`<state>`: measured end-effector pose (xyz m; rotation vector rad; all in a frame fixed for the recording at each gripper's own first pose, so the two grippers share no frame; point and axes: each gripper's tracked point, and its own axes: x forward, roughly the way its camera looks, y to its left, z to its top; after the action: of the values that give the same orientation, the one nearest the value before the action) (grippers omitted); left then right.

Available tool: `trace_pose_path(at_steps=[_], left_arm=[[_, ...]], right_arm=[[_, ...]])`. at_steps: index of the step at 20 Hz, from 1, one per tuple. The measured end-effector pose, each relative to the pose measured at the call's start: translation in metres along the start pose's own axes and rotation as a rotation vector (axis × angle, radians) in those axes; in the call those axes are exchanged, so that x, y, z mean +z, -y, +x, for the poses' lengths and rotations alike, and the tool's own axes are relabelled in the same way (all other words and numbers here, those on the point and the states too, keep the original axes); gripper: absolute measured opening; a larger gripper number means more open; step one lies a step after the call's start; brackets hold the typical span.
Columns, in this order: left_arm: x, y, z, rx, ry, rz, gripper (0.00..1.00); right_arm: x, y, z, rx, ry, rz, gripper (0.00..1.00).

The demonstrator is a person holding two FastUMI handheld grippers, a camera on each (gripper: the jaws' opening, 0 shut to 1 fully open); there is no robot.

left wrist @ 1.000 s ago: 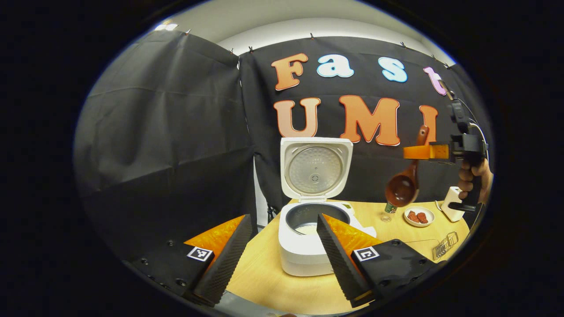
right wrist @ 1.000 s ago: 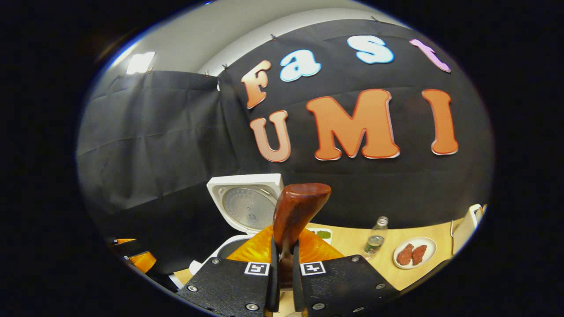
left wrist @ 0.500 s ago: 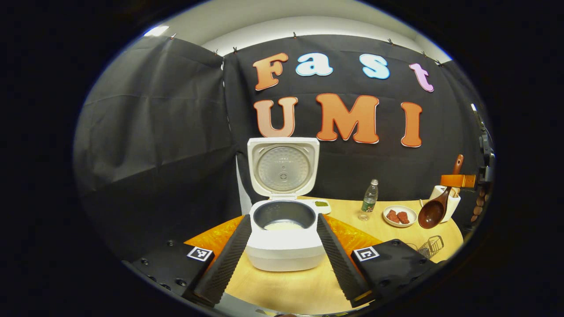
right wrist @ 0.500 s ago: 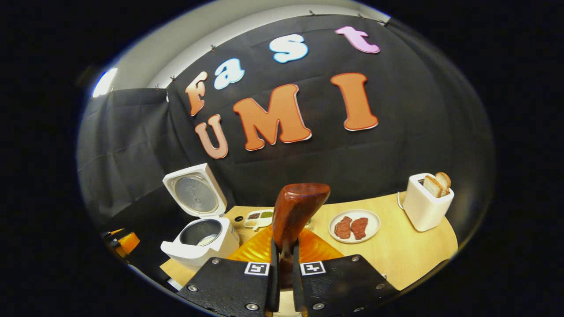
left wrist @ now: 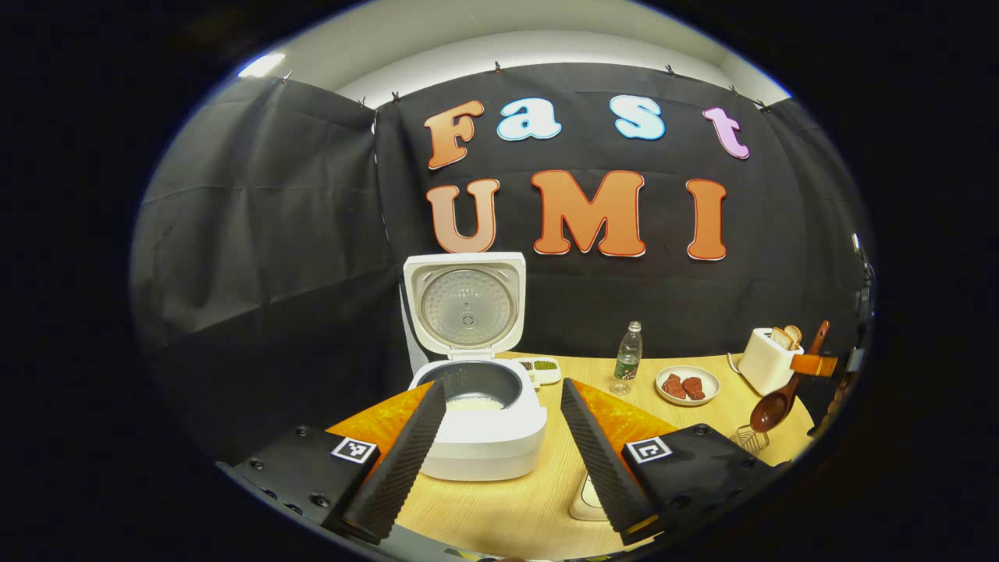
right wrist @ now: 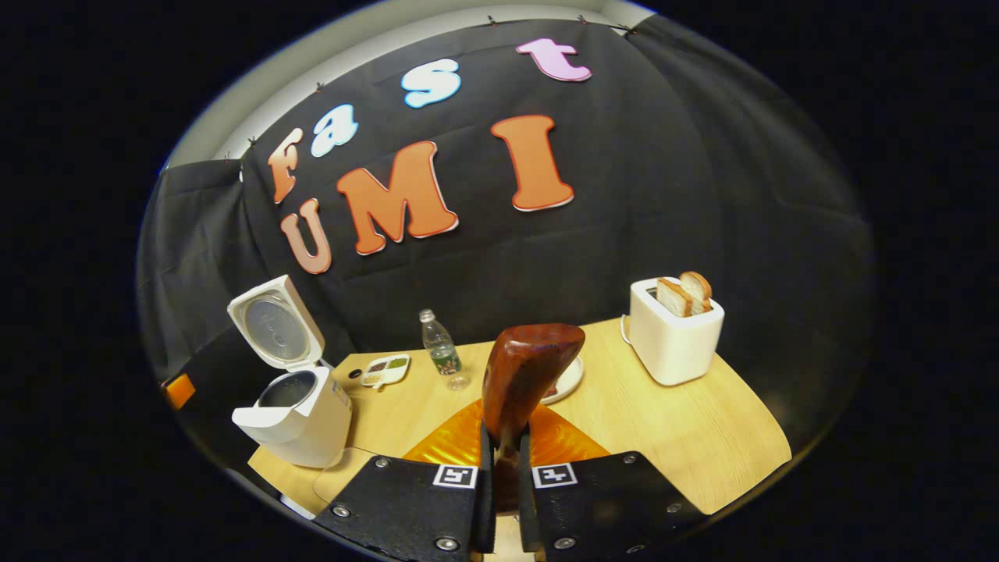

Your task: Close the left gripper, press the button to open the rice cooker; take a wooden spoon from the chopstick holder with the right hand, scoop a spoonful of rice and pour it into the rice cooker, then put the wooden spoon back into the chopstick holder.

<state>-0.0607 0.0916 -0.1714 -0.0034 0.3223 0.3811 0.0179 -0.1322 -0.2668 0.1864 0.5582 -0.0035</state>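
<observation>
Since a sec ago: wooden spoon (left wrist: 780,394) carried away from above the rice cooker (left wrist: 484,425), out to the far right of it and lower, bowl now hanging just over the wire chopstick holder (left wrist: 748,439) (wire basket at the table edge, partly hidden behind the left finger housing). Left gripper (left wrist: 499,445) swung a bit too, cooker now sitting between its fingers rather than off to one side. Right gripper (right wrist: 499,484) clamped narrow on the spoon handle, both fingers pressing it; handle end rising up in the right gripper view, spoon (right wrist: 527,378) foreshortened. Left gripper spread wide, holding nothing, hovering in front of the cooker. Cooker lid up, white rice visible in the pot, so scoop-and-pour looks done; judged step: returning spoon to holder. Key relation: holder below and just beside the spoon bowl, well right of the cooker, past the plate (left wrist: 687,385) and in front of the toaster (left wrist: 769,361); spoon's long axis near upright w/ slight tilt, bowl down, handle up. Right hand far nearer, left no part in it. Next move prob. a straight lowering, bowl first, then release; risk: bowl catching the wire rim and tipping the light basket.
</observation>
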Motion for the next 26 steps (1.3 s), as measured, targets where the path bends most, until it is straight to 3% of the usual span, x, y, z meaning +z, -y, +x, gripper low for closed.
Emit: trace_pose_path(at_steps=[4, 8, 13, 16, 18, 21, 23, 26], left_arm=[[0.017, -0.008, 0.014, 0.028, 0.022, 0.003, 0.99], [0.057, -0.027, 0.051, 0.026, 0.058, -0.029, 1.00], [0.105, -0.045, 0.130, -0.066, 0.010, -0.128, 0.98], [0.136, -0.059, 0.181, -0.080, 0.005, -0.118, 1.00], [0.151, -0.058, 0.216, -0.092, -0.015, -0.101, 0.99], [0.170, -0.061, 0.267, -0.096, -0.031, -0.094, 0.99], [0.176, -0.070, 0.305, -0.075, -0.052, -0.098, 0.99], [0.158, -0.071, 0.365, -0.068, -0.169, -0.143, 0.99]], right_arm=[[-0.055, 0.027, 0.016, -0.045, -0.076, 0.078, 0.12], [-0.082, 0.041, 0.031, -0.100, -0.121, 0.139, 0.14], [-0.090, 0.043, 0.024, -0.146, -0.145, 0.209, 0.21], [-0.076, 0.058, 0.009, -0.232, -0.128, 0.184, 0.27], [-0.068, 0.061, -0.008, -0.270, -0.132, 0.157, 0.35], [-0.045, 0.067, -0.033, -0.339, -0.077, 0.097, 0.63], [-0.021, 0.064, -0.054, -0.367, -0.033, 0.062, 0.76], [0.010, 0.054, -0.077, -0.385, 0.022, 0.034, 0.79]])
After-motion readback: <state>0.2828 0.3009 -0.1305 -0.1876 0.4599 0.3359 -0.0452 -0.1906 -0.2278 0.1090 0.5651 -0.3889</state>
